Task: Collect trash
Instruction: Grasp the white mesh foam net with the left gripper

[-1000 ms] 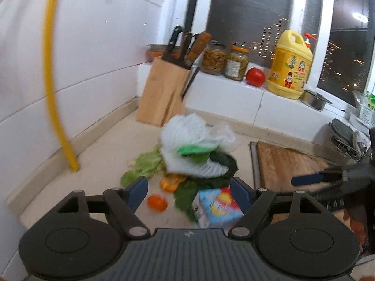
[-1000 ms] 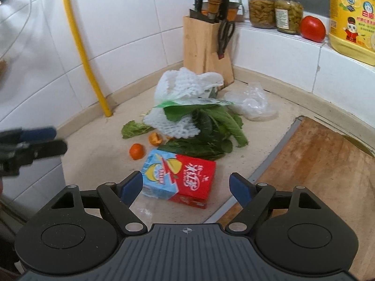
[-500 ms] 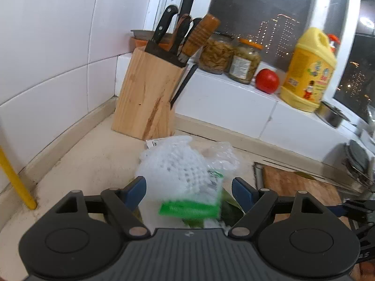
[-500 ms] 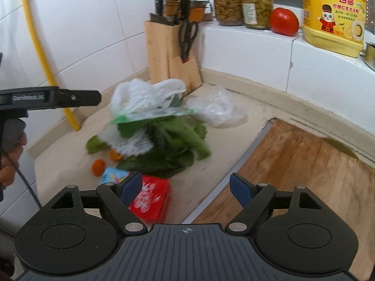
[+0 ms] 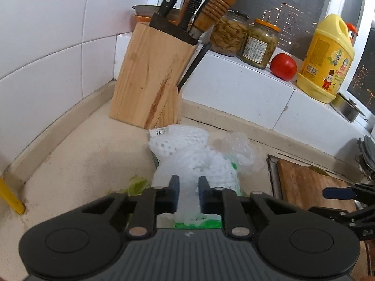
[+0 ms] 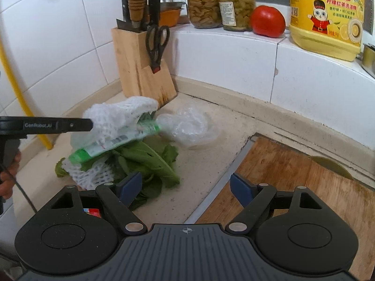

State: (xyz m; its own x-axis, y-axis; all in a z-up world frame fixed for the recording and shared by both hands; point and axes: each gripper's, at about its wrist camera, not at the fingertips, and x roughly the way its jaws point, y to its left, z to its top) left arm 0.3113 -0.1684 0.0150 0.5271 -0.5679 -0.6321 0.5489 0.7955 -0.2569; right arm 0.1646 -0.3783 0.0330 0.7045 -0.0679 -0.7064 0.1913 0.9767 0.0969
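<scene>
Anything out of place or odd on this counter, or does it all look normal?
Yes. Trash is heaped on the counter by the knife block: white foam netting, a crumpled clear bag and loose green leaves. The left gripper is closing on the netting.

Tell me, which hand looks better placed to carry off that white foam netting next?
Left, probably. The left gripper is closing, its pads already pinching the white foam netting. The right gripper hangs open and empty above the leafy greens.
</scene>
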